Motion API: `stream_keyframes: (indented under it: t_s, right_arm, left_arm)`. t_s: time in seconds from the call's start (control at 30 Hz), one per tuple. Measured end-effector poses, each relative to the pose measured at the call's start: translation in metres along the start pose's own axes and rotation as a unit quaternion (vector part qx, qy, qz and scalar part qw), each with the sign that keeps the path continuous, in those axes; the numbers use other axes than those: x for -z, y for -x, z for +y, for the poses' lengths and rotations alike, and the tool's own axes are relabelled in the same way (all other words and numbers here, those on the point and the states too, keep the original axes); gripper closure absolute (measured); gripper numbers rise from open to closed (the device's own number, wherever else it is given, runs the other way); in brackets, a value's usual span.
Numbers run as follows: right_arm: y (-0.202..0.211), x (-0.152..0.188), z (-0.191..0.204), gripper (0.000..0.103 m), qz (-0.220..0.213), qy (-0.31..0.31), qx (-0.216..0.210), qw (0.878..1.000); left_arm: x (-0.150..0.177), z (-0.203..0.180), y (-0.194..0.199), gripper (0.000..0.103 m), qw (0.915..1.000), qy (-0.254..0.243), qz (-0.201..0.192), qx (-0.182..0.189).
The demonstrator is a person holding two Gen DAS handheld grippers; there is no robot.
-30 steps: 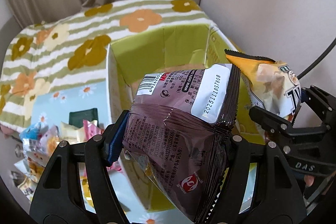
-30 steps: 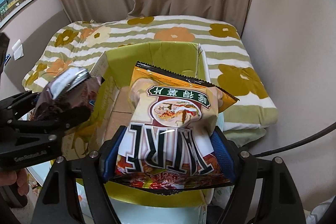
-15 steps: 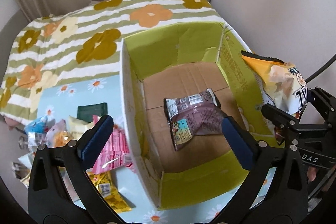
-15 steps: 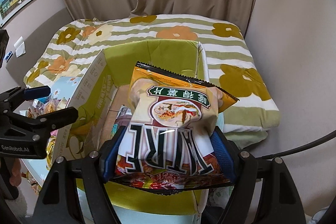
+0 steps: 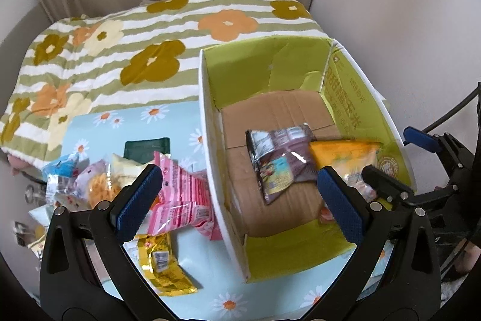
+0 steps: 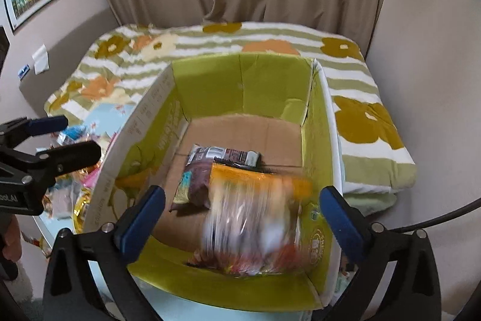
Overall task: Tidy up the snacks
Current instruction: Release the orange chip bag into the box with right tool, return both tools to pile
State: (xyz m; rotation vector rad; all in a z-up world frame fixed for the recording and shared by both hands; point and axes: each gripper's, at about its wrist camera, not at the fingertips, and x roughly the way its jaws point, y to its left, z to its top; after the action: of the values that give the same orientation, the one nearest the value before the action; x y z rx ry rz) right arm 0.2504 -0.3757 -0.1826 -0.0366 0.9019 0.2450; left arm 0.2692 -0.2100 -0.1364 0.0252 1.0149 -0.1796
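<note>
The left gripper [image 5: 237,194] has its jaws wide apart and holds nothing. Between its jaws sits the green cardboard box [image 5: 303,254]. A purple snack bag [image 5: 279,161] lies flat on the brown box floor, just ahead of the right-side jaw. Near the left-side jaw lies a pile of snacks [image 5: 87,179] on the blue daisy cloth [image 5: 126,122], with a pink snack bag [image 5: 180,200] and a yellow packet [image 5: 162,266] closest. The right gripper [image 6: 242,214] also has its jaws wide apart. An orange chip bag [image 6: 252,218] looks blurry between and a bit past them, inside the box, and partly covers the purple bag. No jaw touches it.
</note>
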Motion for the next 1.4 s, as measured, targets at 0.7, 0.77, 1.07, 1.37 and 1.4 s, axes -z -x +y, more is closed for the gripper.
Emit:
stream_keyframes:
  t_s: [0.7,0.77,1.07,1.37,1.4]
  right_arm:
    - [0.046,0.000,0.024,0.001,-0.048,0.015,-0.051,0.997]
    - [0.049,0.001,0.033,0.001,-0.055,0.025,-0.060,0.996]
    - [0.046,-0.009,0.101,0.001,-0.070,0.075,-0.098,0.990]
    - [0.018,-0.031,0.212,0.001,-0.054,0.117,-0.142,0.981]
    - [0.015,-0.032,0.223,0.001,-0.051,0.122,-0.148,0.980]
  left_arm:
    - [0.042,0.030,0.071,0.001,0.9957,0.046,-0.065,-0.046]
    - [0.050,0.038,0.078,0.001,0.9944,0.057,-0.068,-0.058]
    - [0.097,0.104,0.113,0.001,0.9844,0.115,-0.083,-0.104]
    - [0.149,0.214,0.140,0.001,0.9701,0.170,-0.055,-0.164]
    - [0.155,0.226,0.140,0.001,0.9686,0.177,-0.052,-0.166]
